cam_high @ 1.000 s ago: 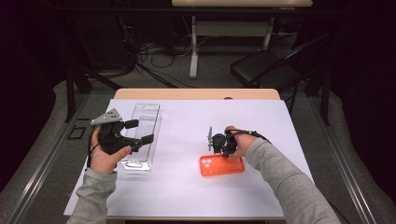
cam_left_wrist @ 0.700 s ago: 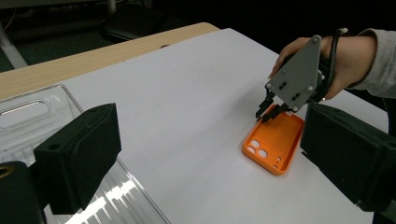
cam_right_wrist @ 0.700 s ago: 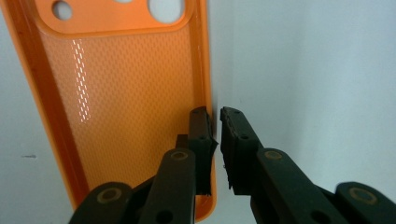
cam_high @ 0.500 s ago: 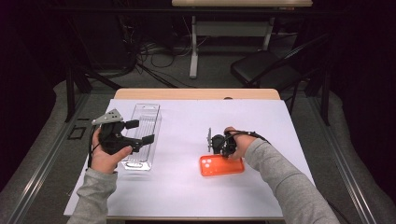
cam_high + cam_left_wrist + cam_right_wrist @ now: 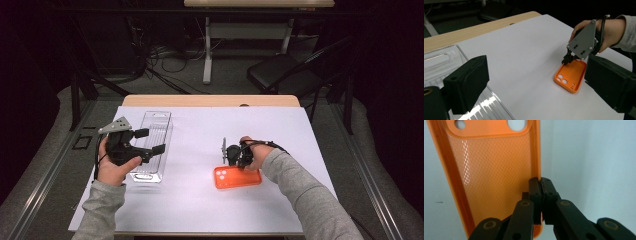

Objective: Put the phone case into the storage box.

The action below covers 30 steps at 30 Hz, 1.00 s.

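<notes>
An orange phone case (image 5: 238,177) lies open side up on the white table cover, right of the middle. My right gripper (image 5: 231,164) is shut on the case's far long rim; in the right gripper view its jaws (image 5: 541,182) pinch the thin orange wall of the case (image 5: 494,165). The left gripper view shows the case (image 5: 570,76) and the right gripper (image 5: 566,61) from the side. My left gripper (image 5: 150,141) is open, held just above a clear plastic tray (image 5: 156,122) at the left. Between its wide jaws (image 5: 536,75) there is nothing, and the tray (image 5: 439,60) lies under the left jaw.
The white cover (image 5: 200,210) spreads over a wooden table whose far edge (image 5: 210,100) shows. Beyond the table stand a black chair (image 5: 280,75) and another desk's leg (image 5: 207,55) with cables on the floor.
</notes>
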Motion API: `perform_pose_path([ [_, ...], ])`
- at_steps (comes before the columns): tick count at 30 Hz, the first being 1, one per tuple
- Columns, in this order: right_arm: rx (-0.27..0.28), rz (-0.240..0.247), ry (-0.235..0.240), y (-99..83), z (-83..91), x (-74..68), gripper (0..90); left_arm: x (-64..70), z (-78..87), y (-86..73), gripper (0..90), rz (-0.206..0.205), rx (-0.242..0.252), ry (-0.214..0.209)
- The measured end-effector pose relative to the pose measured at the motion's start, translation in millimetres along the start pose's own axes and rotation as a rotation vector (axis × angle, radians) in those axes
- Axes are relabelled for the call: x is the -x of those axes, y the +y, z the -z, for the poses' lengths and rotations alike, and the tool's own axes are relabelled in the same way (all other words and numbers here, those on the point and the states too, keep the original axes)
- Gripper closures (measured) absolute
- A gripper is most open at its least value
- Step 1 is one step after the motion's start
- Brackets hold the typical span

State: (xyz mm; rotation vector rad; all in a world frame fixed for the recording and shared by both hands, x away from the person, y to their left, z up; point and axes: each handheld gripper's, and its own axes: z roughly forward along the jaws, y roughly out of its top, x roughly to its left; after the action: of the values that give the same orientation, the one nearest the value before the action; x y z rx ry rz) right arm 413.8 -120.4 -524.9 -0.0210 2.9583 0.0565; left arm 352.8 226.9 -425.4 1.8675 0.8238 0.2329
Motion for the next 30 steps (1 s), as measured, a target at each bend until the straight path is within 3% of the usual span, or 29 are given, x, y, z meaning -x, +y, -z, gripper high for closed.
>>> perform_pose_path([
  [30,0.002,-0.017,0.010,-0.8,0.8,1.3,89.9,-1.7,-0.9,-1.1,6.2,0.007,0.002,0.006],
])
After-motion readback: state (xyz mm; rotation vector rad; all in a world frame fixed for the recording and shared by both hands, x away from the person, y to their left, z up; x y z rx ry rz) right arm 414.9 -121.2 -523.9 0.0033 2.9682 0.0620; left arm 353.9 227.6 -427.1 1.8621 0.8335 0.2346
